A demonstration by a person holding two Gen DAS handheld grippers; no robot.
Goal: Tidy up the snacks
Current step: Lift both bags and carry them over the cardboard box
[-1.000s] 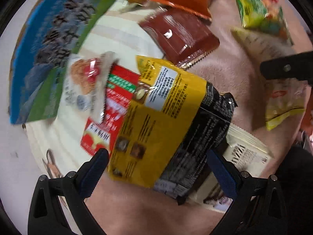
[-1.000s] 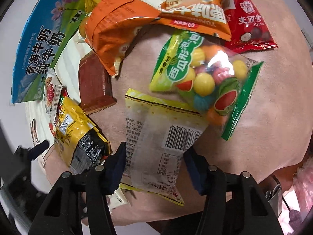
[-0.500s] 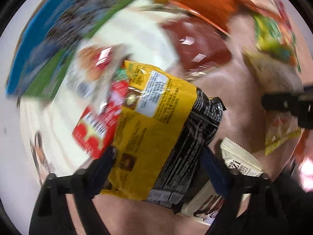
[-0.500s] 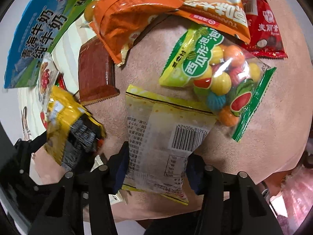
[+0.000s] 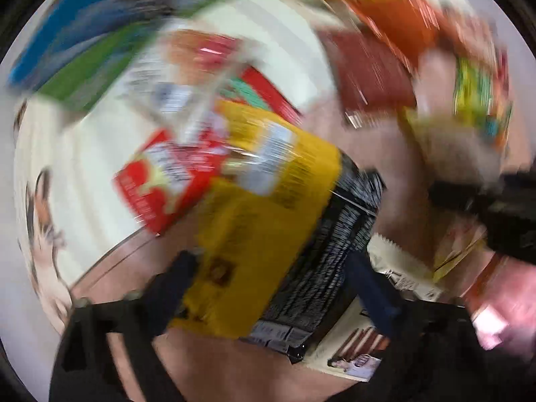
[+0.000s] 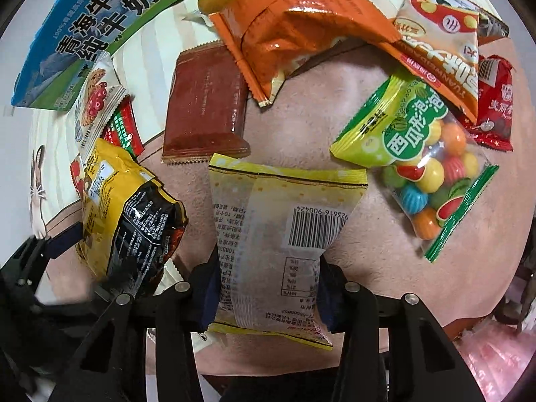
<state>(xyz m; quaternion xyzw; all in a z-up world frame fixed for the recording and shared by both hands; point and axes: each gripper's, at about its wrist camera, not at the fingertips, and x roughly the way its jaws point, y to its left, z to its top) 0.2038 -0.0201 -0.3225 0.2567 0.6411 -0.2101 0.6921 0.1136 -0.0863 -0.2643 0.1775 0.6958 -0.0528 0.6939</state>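
Note:
My left gripper (image 5: 273,274) points down over a yellow-and-black snack packet (image 5: 268,221). Its jaws are opening with the packet still between them, and the pads sit at the packet's edges. The left wrist view is badly blurred. In the right wrist view the same packet (image 6: 124,201) stands tilted at the left, beside the left gripper (image 6: 50,268). My right gripper (image 6: 268,291) is closing on a pale, yellow-edged packet with a barcode (image 6: 284,214). Both pads press its sides, and the packet lies on the pink cloth (image 6: 301,127).
A blue-green milk carton (image 6: 90,26) lies at the far left. A brown bar packet (image 6: 204,100), an orange bag (image 6: 294,26), a bag of coloured candy balls (image 6: 418,154) and a red packet (image 6: 495,110) ring the pale packet. A white wrapper (image 5: 398,278) lies under the yellow-black one.
The left jaws squeezed the yellow-black packet, then widened, and the left view rolled into blur. The right jaws narrowed onto the pale packet, and the two grippers came closer together.

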